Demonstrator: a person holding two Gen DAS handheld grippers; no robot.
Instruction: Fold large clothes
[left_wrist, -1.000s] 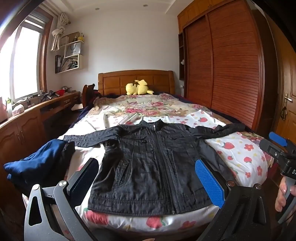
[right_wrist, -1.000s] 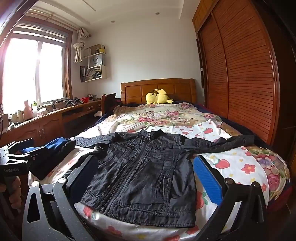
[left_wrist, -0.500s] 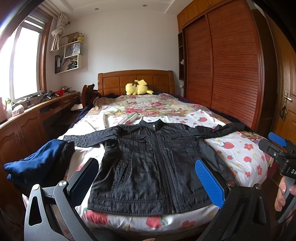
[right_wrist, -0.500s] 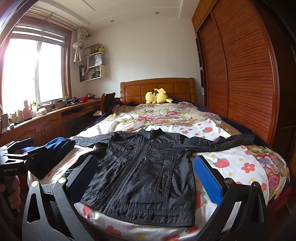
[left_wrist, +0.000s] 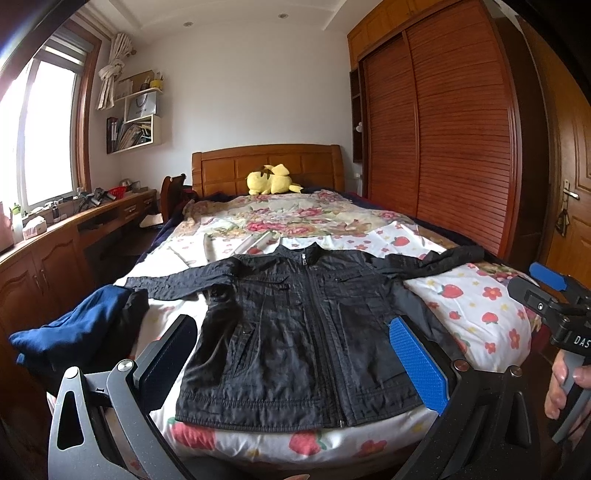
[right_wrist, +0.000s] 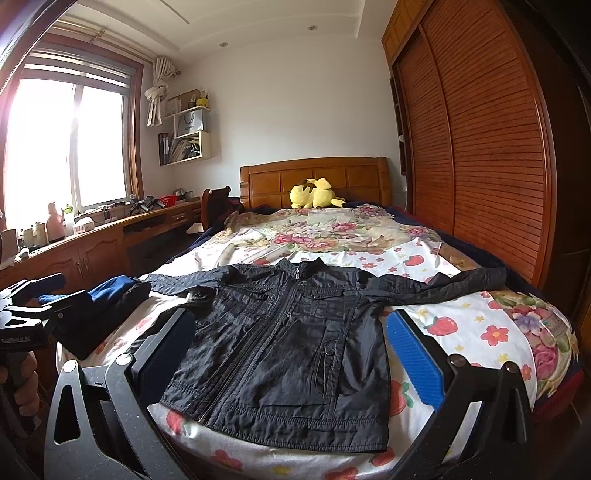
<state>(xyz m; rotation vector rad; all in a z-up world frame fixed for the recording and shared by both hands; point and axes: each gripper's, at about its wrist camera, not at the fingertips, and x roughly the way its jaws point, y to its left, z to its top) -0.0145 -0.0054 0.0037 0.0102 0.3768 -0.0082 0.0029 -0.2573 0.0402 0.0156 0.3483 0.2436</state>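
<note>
Left claw (left_wrist: 295, 358) and right claw (right_wrist: 291, 354) both have fingers spread wide, gripping nothing, held off the foot of the bed (right_wrist: 498, 325). Black jacket (left_wrist: 303, 332) lies flat on the bed's near end, zipped, front up, sleeves spread sideways, hem at the foot edge. Blue-and-black clothes pile (left_wrist: 74, 328) sits left of the jacket, touching its sleeve; yellow plush (left_wrist: 271, 180) at the headboard.
</note>
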